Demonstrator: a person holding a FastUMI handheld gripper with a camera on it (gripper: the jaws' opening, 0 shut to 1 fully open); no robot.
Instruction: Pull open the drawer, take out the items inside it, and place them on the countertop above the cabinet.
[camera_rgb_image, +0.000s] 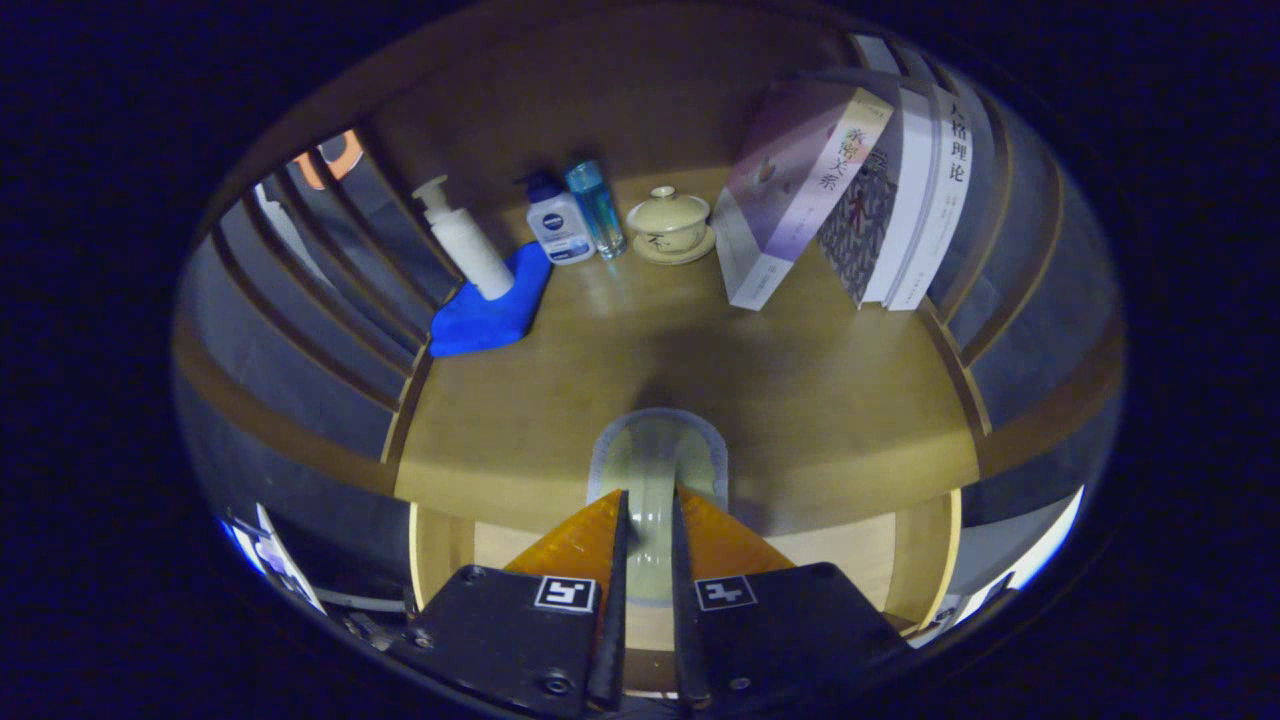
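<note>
My gripper is shut on a pale green ceramic piece with a grey rim. Both orange fingers press on its sides, and its rounded end sticks out ahead of the fingertips. The piece hangs over the front edge of the wooden countertop; whether it touches the wood I cannot tell. Below the countertop's edge, on either side of the fingers, the light wood inside of the pulled-out drawer shows. The gripper body hides the rest of the drawer.
At the back of the countertop stand a white pump bottle on a blue cloth, a lotion bottle, a clear blue bottle and a lidded cream tea bowl. Leaning books fill the back right. Slatted walls flank both sides.
</note>
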